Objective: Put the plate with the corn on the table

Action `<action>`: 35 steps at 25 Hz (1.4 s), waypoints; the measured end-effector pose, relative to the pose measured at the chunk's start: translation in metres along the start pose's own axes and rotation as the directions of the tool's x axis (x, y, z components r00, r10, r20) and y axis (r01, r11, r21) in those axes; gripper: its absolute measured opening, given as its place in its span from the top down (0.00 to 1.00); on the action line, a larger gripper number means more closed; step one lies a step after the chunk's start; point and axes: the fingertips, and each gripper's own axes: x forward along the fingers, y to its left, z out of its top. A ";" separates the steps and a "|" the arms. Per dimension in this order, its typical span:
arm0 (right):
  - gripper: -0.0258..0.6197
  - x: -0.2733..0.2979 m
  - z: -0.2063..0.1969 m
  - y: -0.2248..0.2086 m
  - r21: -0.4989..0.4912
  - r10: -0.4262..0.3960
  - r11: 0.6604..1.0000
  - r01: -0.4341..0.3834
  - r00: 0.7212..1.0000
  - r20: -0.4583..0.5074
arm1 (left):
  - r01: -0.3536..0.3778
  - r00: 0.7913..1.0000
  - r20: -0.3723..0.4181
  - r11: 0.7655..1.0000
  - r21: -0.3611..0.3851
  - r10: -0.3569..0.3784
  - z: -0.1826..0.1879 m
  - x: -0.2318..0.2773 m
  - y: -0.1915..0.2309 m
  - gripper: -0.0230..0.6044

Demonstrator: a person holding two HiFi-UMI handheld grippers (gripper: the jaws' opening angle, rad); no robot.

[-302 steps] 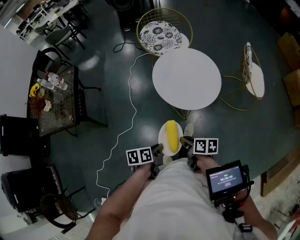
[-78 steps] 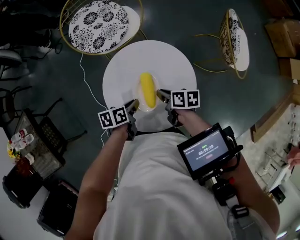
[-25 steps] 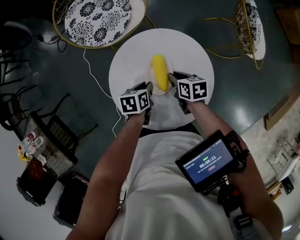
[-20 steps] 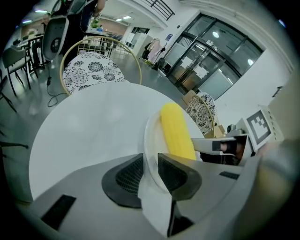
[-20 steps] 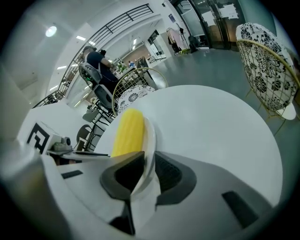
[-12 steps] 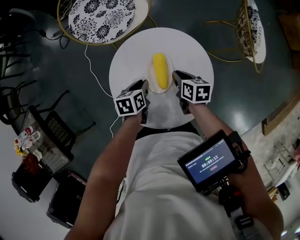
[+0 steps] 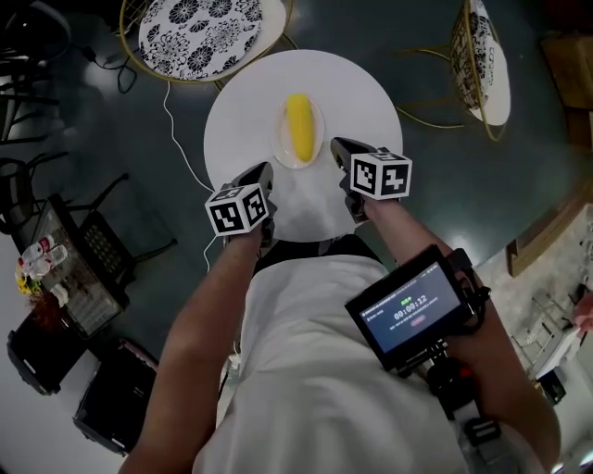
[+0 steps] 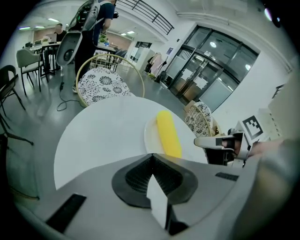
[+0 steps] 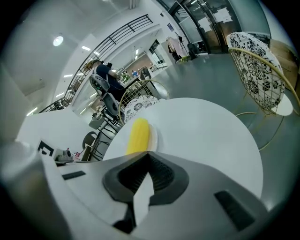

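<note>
- Plate (image 7: 283, 153) lies flat near the middle of the round white table (image 7: 246, 102), with the yellow corn (image 7: 298, 127) lengthwise on it.
- Left gripper (image 7: 265, 172): jaws pressed together, nothing between them, at 7 o'clock of the plate, just clear of its rim.
- Right gripper (image 7: 337, 145): jaws also closed and empty, at 4 o'clock of the plate, just beside the rim.
- Patterned-cushion chair (image 7: 199, 28) stands at 11 o'clock of the table.

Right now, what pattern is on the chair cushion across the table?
The chair cushion: black-and-white floral; clearest in head view.
</note>
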 end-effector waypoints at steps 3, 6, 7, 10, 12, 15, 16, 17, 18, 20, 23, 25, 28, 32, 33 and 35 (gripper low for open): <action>0.95 -0.023 -0.007 0.004 0.000 0.019 1.000 -0.019 1.000 0.010 | 0.017 1.000 0.024 1.000 0.002 -0.017 -0.009 -0.015 -0.016 0.95; 0.95 -0.042 -0.016 0.008 -0.003 0.033 0.999 -0.033 0.999 0.016 | 0.030 0.999 0.046 1.000 0.003 -0.030 -0.018 -0.029 -0.031 0.95; 0.95 -0.048 -0.018 0.010 -0.008 0.040 0.999 -0.039 0.999 0.017 | 0.037 0.998 0.054 0.999 0.000 -0.037 -0.022 -0.033 -0.036 0.95; 0.95 -0.064 -0.024 0.020 -0.033 0.072 0.997 -0.071 0.997 0.020 | 0.059 0.995 0.077 0.998 0.005 -0.059 -0.032 -0.044 -0.053 0.95; 0.95 -0.076 -0.030 0.028 -0.051 0.093 0.995 -0.091 0.995 0.022 | 0.068 0.994 0.088 0.997 0.020 -0.070 -0.039 -0.052 -0.064 0.95; 0.95 -0.095 -0.037 0.037 -0.071 0.109 0.992 -0.107 0.994 0.028 | 0.080 0.991 0.109 0.996 0.033 -0.083 -0.049 -0.065 -0.079 0.95; 0.95 -0.101 -0.039 0.040 -0.075 0.116 0.991 -0.113 0.993 0.032 | 0.081 0.990 0.116 0.996 0.037 -0.085 -0.052 -0.069 -0.083 0.95; 0.95 -0.107 -0.042 0.044 -0.078 0.127 0.989 -0.124 0.991 0.036 | 0.082 0.989 0.122 0.996 0.039 -0.086 -0.056 -0.074 -0.086 0.95; 0.95 -0.112 -0.045 0.048 -0.078 0.143 0.987 -0.140 0.989 0.038 | 0.082 0.988 0.129 0.996 0.038 -0.087 -0.061 -0.079 -0.090 0.95; 0.95 -0.123 -0.050 0.056 -0.082 0.168 0.983 -0.165 0.985 0.041 | 0.085 0.986 0.142 0.996 0.031 -0.089 -0.069 -0.088 -0.096 0.95; 0.95 -0.141 -0.052 0.069 -0.097 0.197 0.977 -0.192 0.979 0.053 | 0.091 0.982 0.165 0.995 0.038 -0.096 -0.077 -0.104 -0.106 0.95; 0.95 -0.152 -0.050 0.078 -0.111 0.220 0.971 -0.212 0.973 0.065 | 0.095 0.978 0.183 0.994 0.055 -0.103 -0.078 -0.115 -0.113 0.95; 0.95 -0.166 -0.047 0.083 -0.145 0.229 0.966 -0.216 0.970 0.079 | 0.100 0.970 0.212 0.992 0.081 -0.115 -0.078 -0.128 -0.124 0.95; 0.95 -0.199 -0.049 0.095 -0.177 0.261 0.954 -0.241 0.960 0.101 | 0.103 0.959 0.255 0.989 0.107 -0.128 -0.081 -0.153 -0.147 0.95; 0.95 -0.210 -0.050 0.098 -0.182 0.270 0.952 -0.248 0.957 0.107 | 0.106 0.955 0.264 0.988 0.113 -0.132 -0.083 -0.161 -0.154 0.95; 0.95 -0.223 -0.051 0.100 -0.192 0.288 0.946 -0.263 0.950 0.120 | 0.109 0.949 0.281 0.985 0.131 -0.142 -0.084 -0.170 -0.163 0.95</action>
